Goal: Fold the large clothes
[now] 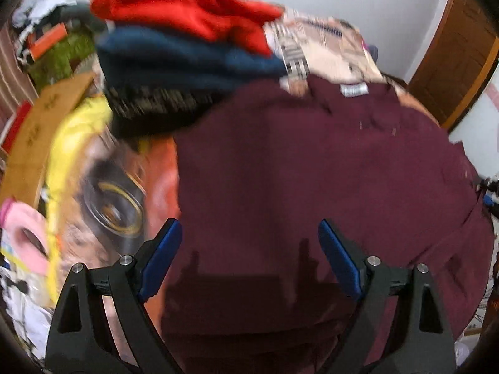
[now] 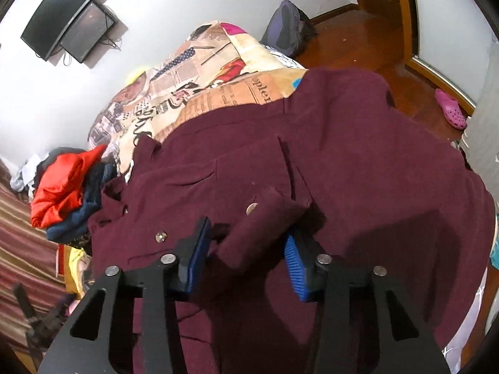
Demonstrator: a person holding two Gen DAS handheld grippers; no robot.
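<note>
On bed with newspaper-print cover (image 2: 199,71): dark maroon buttoned shirt (image 2: 343,171) spread flat. Left gripper (image 1: 249,243) above shirt, jaws open, empty. Right gripper (image 2: 248,243) jaws apart, raised fabric fold between them. Beside shirt: pile of red and navy clothes (image 1: 187,31).

The maroon shirt (image 2: 358,187) is matt woven cloth with shiny metal snaps (image 2: 252,209). Each gripper (image 1: 249,249) has matt black plastic arms, ribbed blue pads (image 2: 294,268) and bright metal pins. Beyond the shirt, glossy wood floor (image 2: 352,43).
</note>
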